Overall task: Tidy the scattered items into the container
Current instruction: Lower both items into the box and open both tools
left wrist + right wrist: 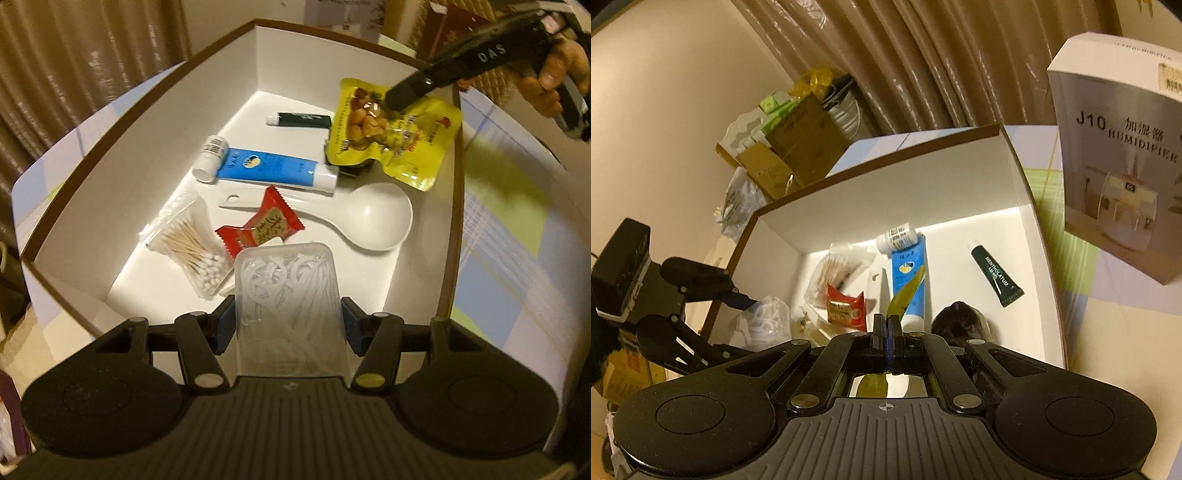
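A white box with a brown rim (155, 122) holds a blue tube (273, 166), a small white bottle (212, 157), a dark green tube (303, 119), a white spoon (373, 218), a red sachet (269, 225) and a cotton swab pack (192, 240). My left gripper (288, 319) is shut on a clear floss pick case (288, 295) above the box's near end. My right gripper (887, 332) is shut on a yellow snack pouch (391, 136), held over the box's far right; the pouch shows edge-on in the right wrist view (907, 291).
The box stands on a plaid cloth (517, 229). A humidifier carton (1123, 155) stands right of the box. Brown curtains (923, 55) hang behind. Cardboard boxes and bags (790, 140) are piled beyond the box's far left. A dark round object (960, 319) lies in the box.
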`<state>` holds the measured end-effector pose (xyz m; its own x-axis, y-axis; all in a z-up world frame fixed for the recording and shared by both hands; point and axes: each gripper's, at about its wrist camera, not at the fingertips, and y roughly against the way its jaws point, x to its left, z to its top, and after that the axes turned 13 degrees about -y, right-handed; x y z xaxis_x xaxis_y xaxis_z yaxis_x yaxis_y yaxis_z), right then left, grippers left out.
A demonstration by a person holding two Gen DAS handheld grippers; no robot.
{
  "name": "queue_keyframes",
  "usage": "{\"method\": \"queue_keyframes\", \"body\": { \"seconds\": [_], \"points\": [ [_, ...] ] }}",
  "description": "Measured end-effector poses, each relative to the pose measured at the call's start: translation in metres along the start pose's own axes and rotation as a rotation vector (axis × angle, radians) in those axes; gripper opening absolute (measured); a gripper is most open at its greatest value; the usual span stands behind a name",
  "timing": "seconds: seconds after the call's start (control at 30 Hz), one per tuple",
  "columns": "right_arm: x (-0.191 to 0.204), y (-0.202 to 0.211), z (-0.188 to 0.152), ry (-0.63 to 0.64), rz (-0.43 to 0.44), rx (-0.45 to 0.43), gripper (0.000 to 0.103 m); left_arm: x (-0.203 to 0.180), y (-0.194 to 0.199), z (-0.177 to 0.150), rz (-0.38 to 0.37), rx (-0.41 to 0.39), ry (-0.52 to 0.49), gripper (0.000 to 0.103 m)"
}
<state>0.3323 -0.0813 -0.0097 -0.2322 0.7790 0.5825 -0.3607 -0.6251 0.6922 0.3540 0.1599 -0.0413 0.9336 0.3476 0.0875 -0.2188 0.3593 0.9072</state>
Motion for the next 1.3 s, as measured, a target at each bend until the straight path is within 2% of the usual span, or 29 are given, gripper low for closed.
{"method": "queue_keyframes", "body": {
  "seconds": [0.37, 0.5, 1.03, 1.13, 1.3],
  "points": [
    [0.0, -0.013, 0.005, 0.026, -0.018, 0.048, 0.002, 0.0, -0.024, 0.004, -0.043, 0.13, -0.07, 0.053],
    [0.0, -0.018, 0.005, 0.032, -0.027, 0.056, 0.002, -0.005, -0.033, 0.006, -0.026, 0.186, -0.123, 0.053],
    [0.007, -0.023, 0.004, 0.091, -0.071, 0.07, 0.002, -0.013, -0.043, 0.018, 0.043, 0.268, -0.24, 0.054],
    [0.007, -0.024, 0.002, 0.107, -0.082, 0.077, 0.002, -0.012, -0.043, 0.018, 0.058, 0.27, -0.243, 0.058],
    [0.013, -0.026, -0.001, 0.155, -0.13, 0.083, 0.003, -0.013, -0.043, 0.018, 0.095, 0.274, -0.261, 0.073]
  ]
}}
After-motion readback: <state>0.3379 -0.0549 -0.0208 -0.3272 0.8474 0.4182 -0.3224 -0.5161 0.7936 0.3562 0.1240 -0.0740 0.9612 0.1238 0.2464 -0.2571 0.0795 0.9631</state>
